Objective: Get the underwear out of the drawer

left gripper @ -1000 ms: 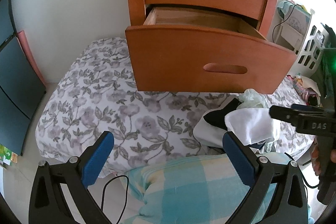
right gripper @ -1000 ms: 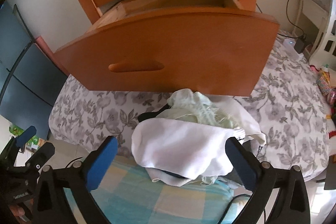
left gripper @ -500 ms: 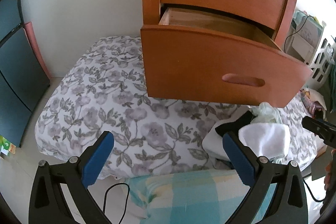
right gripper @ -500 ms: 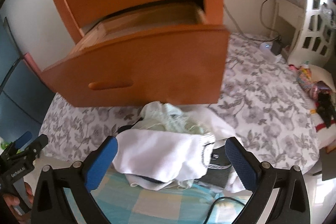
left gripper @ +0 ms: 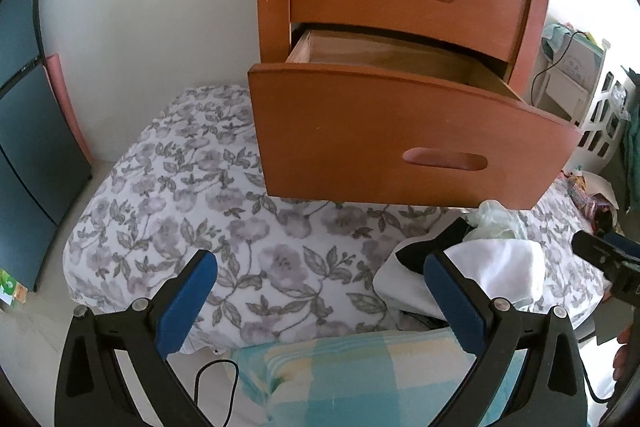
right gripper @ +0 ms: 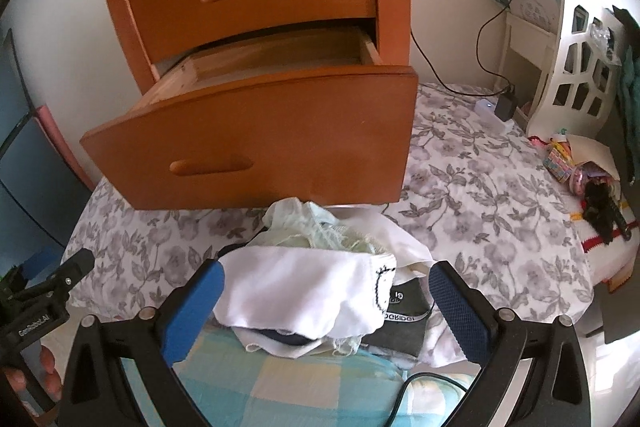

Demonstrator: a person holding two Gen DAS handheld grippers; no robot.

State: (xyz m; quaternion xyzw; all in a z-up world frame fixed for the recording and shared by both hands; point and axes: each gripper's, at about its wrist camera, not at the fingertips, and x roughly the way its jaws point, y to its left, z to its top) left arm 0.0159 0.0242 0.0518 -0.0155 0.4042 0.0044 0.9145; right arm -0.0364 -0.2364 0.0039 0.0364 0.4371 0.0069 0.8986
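A wooden nightstand stands on the floral bed with its lower drawer (left gripper: 400, 143) (right gripper: 256, 139) pulled out; what shows of the inside is bare wood. A pile of underwear (right gripper: 316, 287) (left gripper: 492, 267), white on top with pale green and dark pieces, lies on the bed in front of the drawer. My right gripper (right gripper: 326, 279) is open, held just above and short of the pile, nothing between its blue pads. My left gripper (left gripper: 320, 271) is open over the floral sheet, left of the pile. The right gripper's black body (left gripper: 608, 259) shows at the left view's right edge.
A teal and yellow checked pillow (left gripper: 360, 379) lies close under both grippers with a black cable (right gripper: 416, 391) across it. A white basket (right gripper: 576, 63) and small clutter (right gripper: 584, 175) sit at the far right. A dark cabinet (left gripper: 28, 147) stands at the left.
Both grippers have drawn back and up from the bed, so the nightstand looks smaller and more of the sheet shows. The white underwear stays on the pile.
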